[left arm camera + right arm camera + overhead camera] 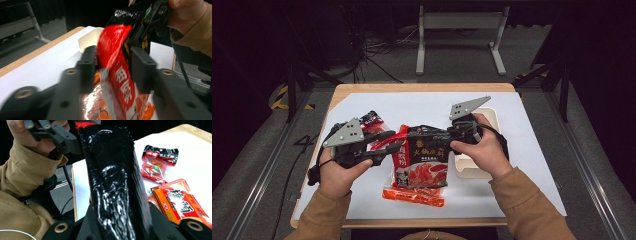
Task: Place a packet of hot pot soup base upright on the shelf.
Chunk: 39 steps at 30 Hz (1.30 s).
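Note:
A large red and black food bag (424,161) is held up over the table between both grippers. My left gripper (393,143) is shut on its red left edge, and in the left gripper view the jaws (112,62) press on the red side of the bag (117,52). My right gripper (452,136) is shut on the bag's black upper right edge. In the right gripper view the glossy black bag (112,170) rises between the jaws of that gripper (120,218).
An orange packet (414,196) lies under the bag, also in the right gripper view (181,203). A small red and black packet (373,120) (158,161) lies at the left. A white tray (490,116) (87,40) stands at the right on the white sheet (537,165).

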Each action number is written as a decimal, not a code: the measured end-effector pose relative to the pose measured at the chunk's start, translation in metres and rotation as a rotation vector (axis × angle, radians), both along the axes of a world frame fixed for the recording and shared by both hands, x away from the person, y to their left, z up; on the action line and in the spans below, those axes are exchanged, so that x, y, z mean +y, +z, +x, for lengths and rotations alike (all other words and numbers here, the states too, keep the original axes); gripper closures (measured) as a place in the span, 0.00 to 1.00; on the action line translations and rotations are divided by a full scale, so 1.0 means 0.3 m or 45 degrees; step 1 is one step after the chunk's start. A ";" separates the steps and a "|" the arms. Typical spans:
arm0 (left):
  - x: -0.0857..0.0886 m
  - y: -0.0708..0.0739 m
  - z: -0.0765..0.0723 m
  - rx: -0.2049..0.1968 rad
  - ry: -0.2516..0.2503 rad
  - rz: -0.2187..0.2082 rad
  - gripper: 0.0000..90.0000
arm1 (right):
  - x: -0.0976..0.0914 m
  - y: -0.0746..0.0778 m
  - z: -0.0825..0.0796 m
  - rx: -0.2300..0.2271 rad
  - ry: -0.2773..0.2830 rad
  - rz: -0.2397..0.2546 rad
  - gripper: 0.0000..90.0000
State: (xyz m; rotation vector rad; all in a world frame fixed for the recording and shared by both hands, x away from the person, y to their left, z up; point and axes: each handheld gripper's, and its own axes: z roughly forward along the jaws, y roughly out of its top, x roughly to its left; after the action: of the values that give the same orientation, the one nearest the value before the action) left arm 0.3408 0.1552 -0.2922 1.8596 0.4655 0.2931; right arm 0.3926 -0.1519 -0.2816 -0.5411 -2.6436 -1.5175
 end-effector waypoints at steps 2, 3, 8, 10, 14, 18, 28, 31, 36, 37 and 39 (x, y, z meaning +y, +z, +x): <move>0.006 0.002 0.002 -0.003 0.006 -0.005 0.52 | -0.005 0.006 0.004 0.002 -0.005 -0.002 0.92; 0.012 0.003 0.004 -0.003 0.014 -0.009 0.52 | -0.010 0.013 0.007 -0.002 -0.011 -0.001 0.92; 0.030 0.001 0.013 0.002 0.044 -0.005 0.40 | -0.043 0.056 0.021 -0.048 -0.057 0.028 0.92; 0.038 -0.004 0.021 0.013 0.059 -0.002 0.38 | -0.058 0.073 0.029 -0.070 -0.083 0.037 0.92; 0.053 -0.021 0.045 0.027 0.104 0.030 0.32 | -0.085 0.101 0.045 -0.120 -0.122 0.034 0.92; 0.071 -0.039 0.067 0.039 0.140 0.036 0.30 | -0.104 0.125 0.056 -0.169 -0.149 0.013 0.92; 0.100 -0.072 0.101 0.088 0.235 0.060 0.26 | -0.184 0.169 0.104 -0.227 -0.252 0.022 0.92; 0.111 -0.083 0.108 0.102 0.259 0.066 0.24 | -0.212 0.175 0.120 -0.243 -0.285 0.014 0.92; 0.128 -0.098 0.115 0.107 0.287 0.059 0.23 | -0.256 0.180 0.148 -0.264 -0.314 0.013 0.92; 0.132 -0.102 0.117 0.114 0.295 0.060 0.23 | -0.263 0.181 0.152 -0.263 -0.321 0.012 0.92; 0.140 -0.110 0.123 0.121 0.307 0.063 0.23 | -0.280 0.181 0.162 -0.266 -0.337 0.009 0.92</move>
State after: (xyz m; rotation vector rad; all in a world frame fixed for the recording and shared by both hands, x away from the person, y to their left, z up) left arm 0.3776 0.1974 -0.3253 1.8726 0.7563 0.3812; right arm 0.4411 -0.2358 -0.2272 -0.8020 -2.8114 -1.7411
